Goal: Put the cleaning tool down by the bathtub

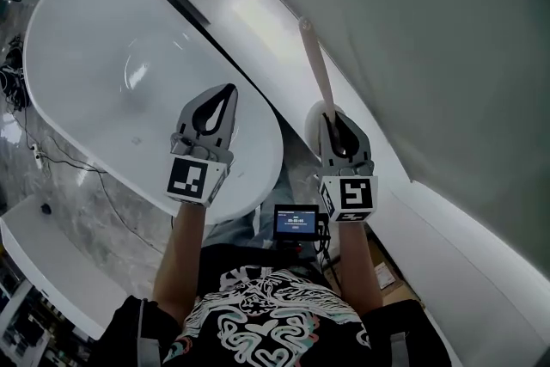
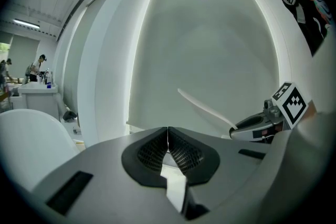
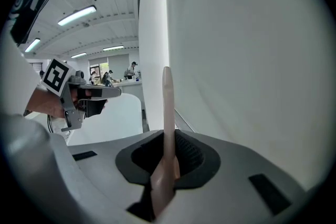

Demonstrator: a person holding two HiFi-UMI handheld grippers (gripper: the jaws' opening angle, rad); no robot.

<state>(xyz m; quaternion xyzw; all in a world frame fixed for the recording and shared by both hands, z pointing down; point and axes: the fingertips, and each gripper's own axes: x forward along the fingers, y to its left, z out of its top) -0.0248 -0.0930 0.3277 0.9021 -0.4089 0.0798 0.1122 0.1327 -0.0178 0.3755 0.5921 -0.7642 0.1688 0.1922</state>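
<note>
The cleaning tool shows only as a long beige handle (image 1: pixel 314 64); its working end is hidden. My right gripper (image 1: pixel 331 120) is shut on that handle, which sticks out forward between the jaws toward the grey wall. In the right gripper view the handle (image 3: pixel 167 107) rises straight up from the gripper (image 3: pixel 169 136). The white oval bathtub (image 1: pixel 112 73) lies at the left. My left gripper (image 1: pixel 228 90) hovers over the tub's near rim, shut with nothing in it (image 2: pixel 167 131). From the left gripper view the handle (image 2: pixel 205 108) slants up out of the right gripper (image 2: pixel 257 123).
A grey wall (image 1: pixel 430 39) fills the right. A white ledge (image 1: pixel 258 21) runs between it and the tub. A small screen (image 1: pixel 296 221) hangs at the person's waist. Cables (image 1: pixel 51 155) lie on the marbled floor at left, near a white platform (image 1: pixel 34 245). People (image 2: pixel 38 68) stand far off.
</note>
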